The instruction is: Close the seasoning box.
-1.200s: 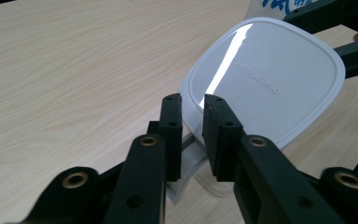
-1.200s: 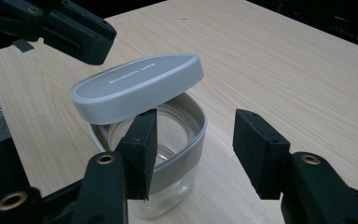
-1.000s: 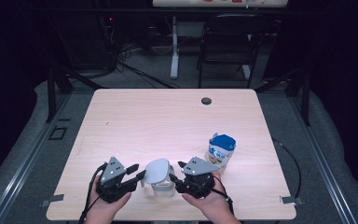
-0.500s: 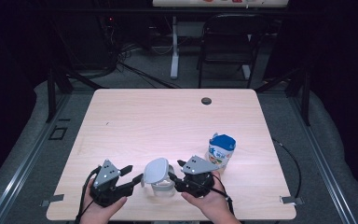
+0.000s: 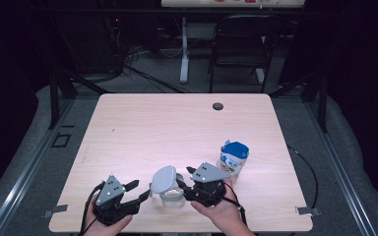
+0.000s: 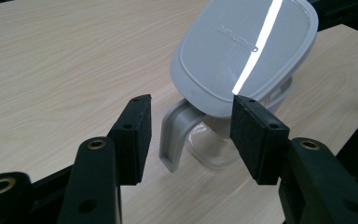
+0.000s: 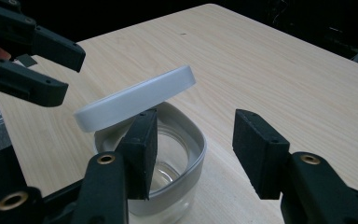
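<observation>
A clear container (image 5: 171, 199) with a grey rim stands near the table's front edge, its grey lid (image 5: 163, 179) tilted up over it. My left gripper (image 5: 140, 189) is just left of it, open; its jaws have just been opening. In the left gripper view the lid (image 6: 242, 51) leans up and its grey latch strap (image 6: 172, 140) hangs between the pads, untouched. My right gripper (image 5: 182, 186) comes in from the right. In the right gripper view one pad (image 7: 140, 149) sits over the container (image 7: 186, 172), while the other pad (image 7: 261, 154) stands apart from its wall.
A blue and white pouch (image 5: 234, 158) stands upright just right of the right gripper. The pale wooden table (image 5: 177, 128) has a round cable hole (image 5: 218, 106) near its far edge. A dark chair (image 5: 238, 44) stands beyond the table.
The left gripper's jaws have spread wide and the gripper has drawn back slightly to the left. The lid stays tilted up. The right gripper has not moved.
</observation>
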